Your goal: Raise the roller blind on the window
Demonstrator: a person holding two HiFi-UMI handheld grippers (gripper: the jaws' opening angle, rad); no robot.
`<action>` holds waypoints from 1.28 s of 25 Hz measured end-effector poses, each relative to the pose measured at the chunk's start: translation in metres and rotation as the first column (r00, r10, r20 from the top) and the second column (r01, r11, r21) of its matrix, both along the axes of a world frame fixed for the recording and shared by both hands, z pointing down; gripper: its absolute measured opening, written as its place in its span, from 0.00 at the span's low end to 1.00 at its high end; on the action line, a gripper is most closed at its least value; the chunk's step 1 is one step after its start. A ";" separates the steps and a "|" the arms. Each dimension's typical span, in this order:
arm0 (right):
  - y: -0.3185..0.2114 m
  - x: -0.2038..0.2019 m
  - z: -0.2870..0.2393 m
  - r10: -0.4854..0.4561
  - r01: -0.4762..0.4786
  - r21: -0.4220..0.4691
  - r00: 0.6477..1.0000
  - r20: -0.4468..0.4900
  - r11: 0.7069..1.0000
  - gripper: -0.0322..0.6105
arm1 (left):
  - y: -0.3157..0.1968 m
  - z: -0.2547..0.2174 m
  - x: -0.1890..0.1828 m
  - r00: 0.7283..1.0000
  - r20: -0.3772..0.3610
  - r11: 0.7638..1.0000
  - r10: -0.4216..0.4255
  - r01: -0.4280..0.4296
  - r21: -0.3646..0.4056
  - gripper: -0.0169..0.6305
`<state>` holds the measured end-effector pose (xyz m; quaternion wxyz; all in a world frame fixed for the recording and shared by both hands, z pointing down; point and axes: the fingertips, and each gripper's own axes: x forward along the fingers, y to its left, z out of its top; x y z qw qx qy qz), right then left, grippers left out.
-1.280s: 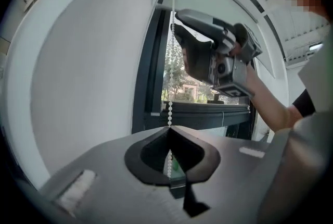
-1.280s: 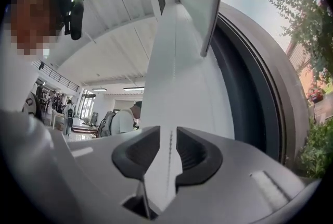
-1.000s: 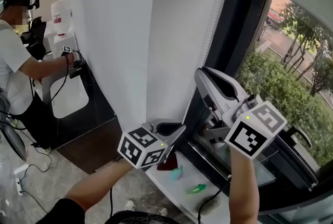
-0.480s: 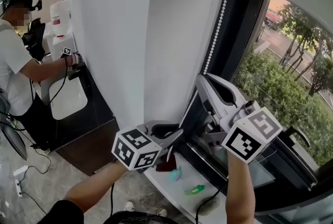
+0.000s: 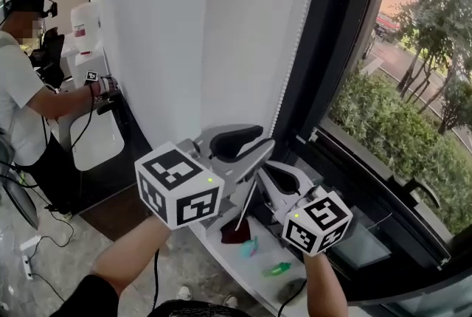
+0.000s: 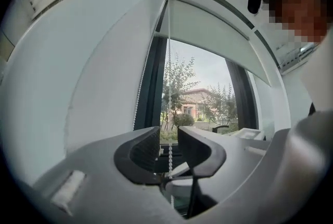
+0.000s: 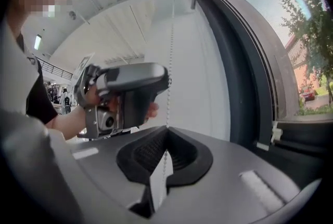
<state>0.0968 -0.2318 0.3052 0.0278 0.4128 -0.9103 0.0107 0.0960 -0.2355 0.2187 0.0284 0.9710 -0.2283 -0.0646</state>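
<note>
The white roller blind (image 6: 208, 30) covers only the top of the window. Its white bead chain (image 5: 295, 50) hangs down the dark frame beside the wall. My left gripper (image 5: 258, 148) is the higher one; its jaws are opening. The bead chain (image 6: 169, 87) runs free through the gap between the left gripper's (image 6: 169, 147) pads. Just below it, my right gripper (image 5: 265, 174) is shut on the chain. In the right gripper view the bead chain (image 7: 171, 35) comes down taut into the right gripper's (image 7: 166, 147) closed pads.
A white wall panel (image 5: 162, 50) stands left of the window. Below my grippers, the white sill (image 5: 221, 253) holds a dark red thing (image 5: 236, 231) and small teal and green items (image 5: 276, 267). Another person (image 5: 22, 87) works with a gripper at the far left. Trees (image 5: 413, 124) show outside.
My right gripper has come down, drawing the chain with it. My left gripper has risen above it and opened around the chain. The blind's lower edge has left the head view's top.
</note>
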 end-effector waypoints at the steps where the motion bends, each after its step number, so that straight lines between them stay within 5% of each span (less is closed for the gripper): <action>1: 0.001 0.000 0.005 0.002 -0.002 -0.009 1.000 0.013 1.000 0.06 | -0.002 -0.001 0.003 1.000 0.010 1.000 0.000 0.000 0.000 0.19; 7: 0.005 0.005 0.005 0.009 -0.008 -0.020 0.999 0.052 1.000 0.06 | 0.000 -0.011 0.016 1.000 0.020 1.000 0.003 -0.003 0.026 0.18; 10: 0.006 0.004 0.006 0.011 -0.009 -0.032 0.998 0.059 0.999 0.06 | 0.001 -0.010 0.022 0.999 0.041 1.000 0.017 -0.018 0.024 0.03; 15: 0.012 0.009 0.005 -0.016 0.023 -0.064 0.995 0.103 0.998 0.06 | -0.003 -0.009 0.019 0.999 0.038 1.000 0.009 -0.010 0.010 0.04; 22: 0.010 0.053 -0.076 -0.041 0.049 -0.006 0.891 0.453 0.999 0.17 | -0.008 0.024 0.013 0.998 0.066 1.000 -0.020 0.021 -0.008 0.04; 28: -0.007 0.017 -0.136 -0.065 0.036 0.110 0.962 0.267 0.993 0.21 | -0.006 0.128 0.021 0.967 0.254 0.990 0.027 0.009 -0.140 0.04; 32: -0.014 -0.001 -0.144 -0.066 0.040 0.133 0.977 0.201 0.990 0.21 | -0.003 0.169 0.019 0.963 0.261 0.968 0.068 -0.001 -0.250 0.04</action>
